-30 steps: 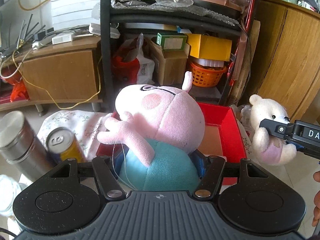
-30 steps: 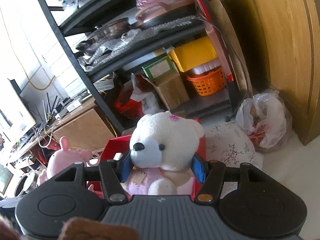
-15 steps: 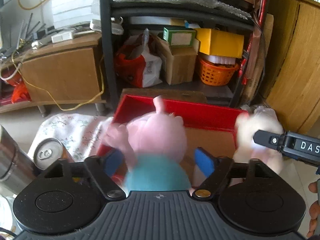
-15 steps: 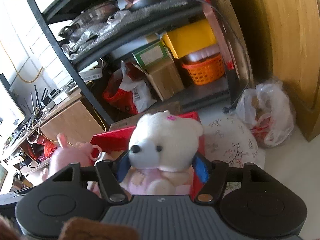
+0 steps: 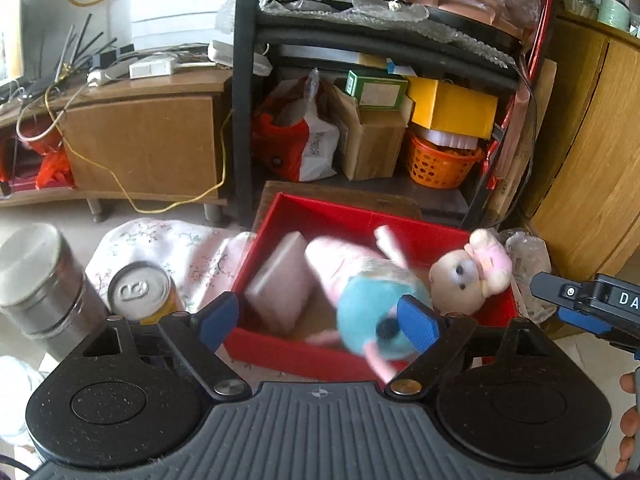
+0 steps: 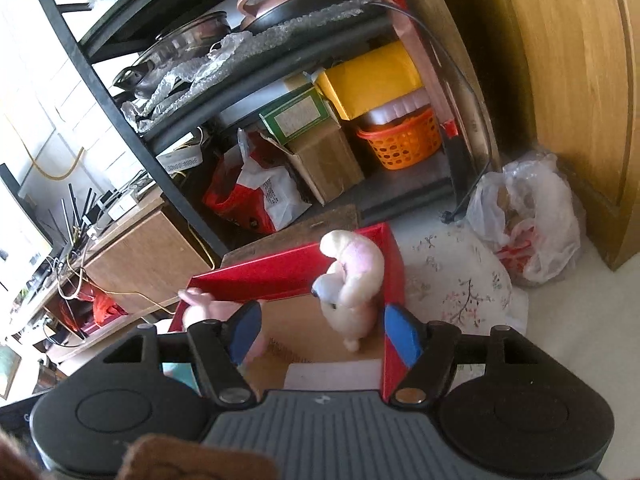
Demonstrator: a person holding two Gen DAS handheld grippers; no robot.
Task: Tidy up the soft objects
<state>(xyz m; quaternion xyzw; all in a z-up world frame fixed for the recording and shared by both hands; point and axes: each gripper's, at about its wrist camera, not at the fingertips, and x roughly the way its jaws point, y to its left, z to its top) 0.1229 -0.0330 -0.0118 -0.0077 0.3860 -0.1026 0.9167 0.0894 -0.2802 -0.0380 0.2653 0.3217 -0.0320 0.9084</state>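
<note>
Both soft toys are in the open red cardboard box on the floor, so this part of the tidying looks about done. Close up, the left gripper is wide and opening more. The blurry pink pig toy in a blue dress sits past its blue pads, not squeezed. The right gripper is spread too, holding nothing. Farther in, the white teddy bear in pink lies near the box's back corner.
</note>
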